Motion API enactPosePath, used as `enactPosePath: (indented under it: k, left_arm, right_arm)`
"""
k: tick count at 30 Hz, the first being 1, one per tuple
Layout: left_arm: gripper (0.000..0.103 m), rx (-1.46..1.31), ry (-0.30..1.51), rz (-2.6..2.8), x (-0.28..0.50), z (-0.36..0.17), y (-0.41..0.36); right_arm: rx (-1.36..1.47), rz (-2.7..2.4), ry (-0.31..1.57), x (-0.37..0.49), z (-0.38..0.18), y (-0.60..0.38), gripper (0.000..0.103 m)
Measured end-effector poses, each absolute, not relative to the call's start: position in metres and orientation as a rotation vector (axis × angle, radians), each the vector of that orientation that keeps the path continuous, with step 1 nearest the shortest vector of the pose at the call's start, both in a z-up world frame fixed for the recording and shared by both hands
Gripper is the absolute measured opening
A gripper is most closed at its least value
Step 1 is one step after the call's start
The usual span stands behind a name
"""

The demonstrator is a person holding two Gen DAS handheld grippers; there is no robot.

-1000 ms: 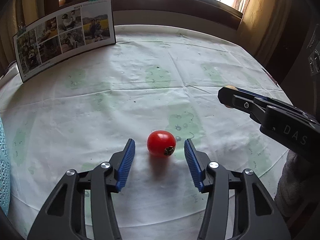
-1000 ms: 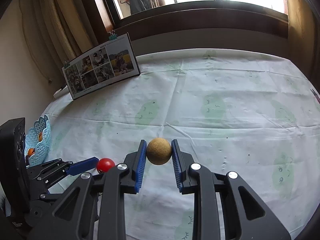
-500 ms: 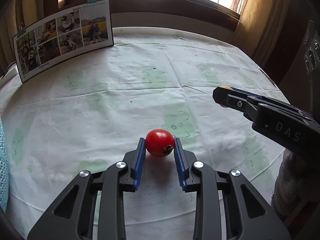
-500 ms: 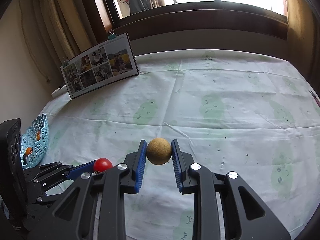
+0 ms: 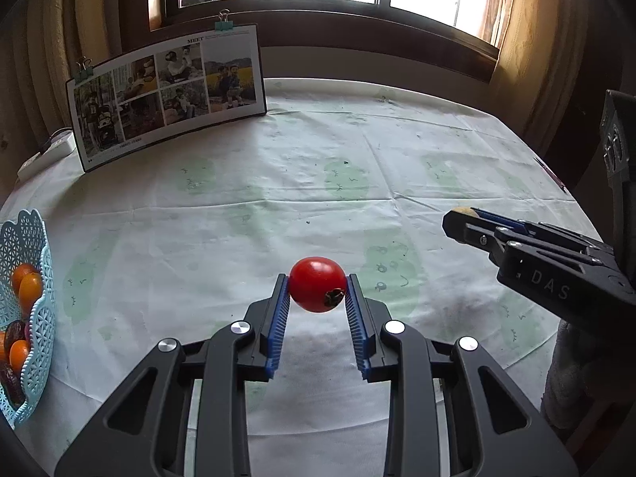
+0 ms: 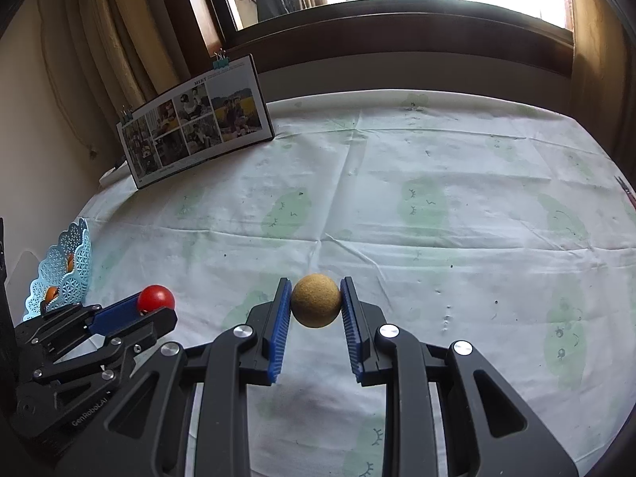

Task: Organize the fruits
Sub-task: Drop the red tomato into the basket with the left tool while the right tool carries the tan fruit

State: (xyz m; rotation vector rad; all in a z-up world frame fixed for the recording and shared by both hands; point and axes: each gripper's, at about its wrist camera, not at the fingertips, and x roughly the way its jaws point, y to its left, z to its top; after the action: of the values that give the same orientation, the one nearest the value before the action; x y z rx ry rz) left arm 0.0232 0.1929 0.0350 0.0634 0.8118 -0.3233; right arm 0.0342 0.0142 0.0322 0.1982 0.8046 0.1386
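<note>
My left gripper [image 5: 317, 283] is shut on a red tomato [image 5: 317, 288] and holds it lifted above the tablecloth; the same tomato [image 6: 156, 297] shows at the left gripper's tip in the right wrist view. My right gripper [image 6: 316, 284] is shut on a round tan-brown fruit [image 6: 316, 300], also held off the table. In the left wrist view the right gripper [image 5: 463, 220] reaches in from the right, with only a sliver of the tan fruit [image 5: 462, 210] visible. A light-blue lattice basket [image 5: 35, 326] with several orange and dark fruits sits at the far left.
A white tablecloth [image 5: 318, 183] with pale green prints covers the table. A clipped photo board [image 5: 167, 95] leans at the back left below the window. The blue basket [image 6: 65, 268] stands by the table's left edge. A pen [image 5: 550, 174] lies at the right edge.
My left gripper closed on the tomato and lifted it off the cloth, and its view now takes in the basket. The right gripper kept its hold on the tan fruit.
</note>
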Motion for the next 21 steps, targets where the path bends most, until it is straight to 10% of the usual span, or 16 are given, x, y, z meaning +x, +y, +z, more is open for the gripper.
enactPosePath:
  k: [21]
  left_arm:
    - [0.029, -0.049, 0.656, -0.114, -0.006, 0.077, 0.291]
  right_arm:
    - [0.175, 0.135, 0.805, 0.032, 0.028, 0.027, 0.025]
